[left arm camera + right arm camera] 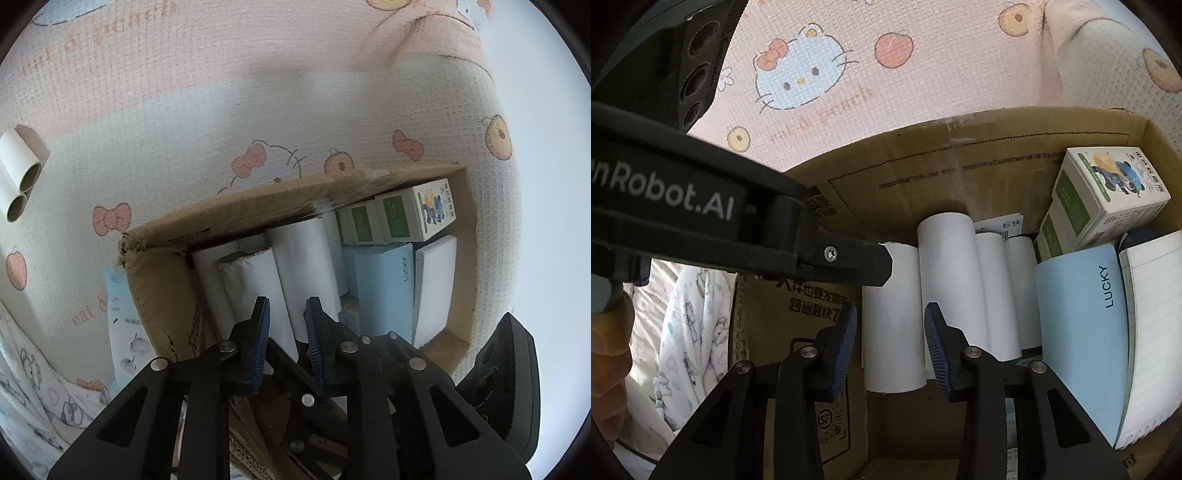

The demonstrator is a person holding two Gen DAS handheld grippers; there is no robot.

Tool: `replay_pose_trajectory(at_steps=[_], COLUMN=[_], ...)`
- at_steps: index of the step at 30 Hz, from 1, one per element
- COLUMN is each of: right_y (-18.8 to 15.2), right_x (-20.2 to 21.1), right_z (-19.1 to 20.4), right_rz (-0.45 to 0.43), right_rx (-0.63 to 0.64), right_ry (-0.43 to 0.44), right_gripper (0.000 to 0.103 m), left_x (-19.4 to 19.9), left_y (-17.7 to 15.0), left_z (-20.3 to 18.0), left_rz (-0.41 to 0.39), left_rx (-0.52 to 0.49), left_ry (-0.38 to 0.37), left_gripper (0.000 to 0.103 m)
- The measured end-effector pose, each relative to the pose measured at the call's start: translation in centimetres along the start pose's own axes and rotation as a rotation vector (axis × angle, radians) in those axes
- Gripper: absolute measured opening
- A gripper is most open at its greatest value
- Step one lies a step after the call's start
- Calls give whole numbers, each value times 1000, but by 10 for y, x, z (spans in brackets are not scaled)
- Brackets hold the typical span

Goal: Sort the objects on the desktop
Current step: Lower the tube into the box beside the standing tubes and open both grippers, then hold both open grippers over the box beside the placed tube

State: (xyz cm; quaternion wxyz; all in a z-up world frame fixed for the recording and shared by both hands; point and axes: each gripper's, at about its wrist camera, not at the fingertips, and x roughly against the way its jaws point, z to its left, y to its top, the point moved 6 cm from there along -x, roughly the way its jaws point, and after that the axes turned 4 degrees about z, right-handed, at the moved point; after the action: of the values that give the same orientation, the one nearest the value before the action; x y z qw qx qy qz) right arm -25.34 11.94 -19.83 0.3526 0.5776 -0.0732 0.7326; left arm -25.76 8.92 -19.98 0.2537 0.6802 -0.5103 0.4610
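An open cardboard box (258, 206) lies on the mat and holds several white paper tubes (306, 266) laid side by side. My left gripper (287, 302) hovers over a tube with a torn end (251, 291). Its jaws stand a narrow way apart and nothing is between the pads. My right gripper (892, 310) is open over the left-most tube (892, 332). That tube shows between the blue pads (846, 343), with thin slivers of gap on both sides. The left gripper's arm (701, 206) crosses the right wrist view, its tip above the same tube's far end.
The box's right half holds a pale blue book marked LUCKY (1082, 325), a lined notebook (1152, 314) and green-and-white cartons (1108, 192). Two more tubes (14, 173) lie on the mat at far left. A blue-white packet (118, 317) and patterned cloth (690, 325) sit beside the box.
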Motion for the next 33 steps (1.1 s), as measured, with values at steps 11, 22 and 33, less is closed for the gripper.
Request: replay_pose_trajectory(at_steps=[11, 22, 33], right_y=[-33, -42, -25], right_x=[25, -9, -16], right_z=[-15, -17, -12], right_rz=[106, 221, 205], right_rx=[-160, -228, -160], right_ry=[-34, 37, -28], right_gripper=[36, 36, 35], left_x=[-10, -26, 2], left_y=[-21, -8, 5], left_z=[-38, -27, -22], left_rz=[40, 110, 23], left_rx=[-316, -309, -318], left_ry=[88, 156, 162], left_gripper=[22, 22, 22])
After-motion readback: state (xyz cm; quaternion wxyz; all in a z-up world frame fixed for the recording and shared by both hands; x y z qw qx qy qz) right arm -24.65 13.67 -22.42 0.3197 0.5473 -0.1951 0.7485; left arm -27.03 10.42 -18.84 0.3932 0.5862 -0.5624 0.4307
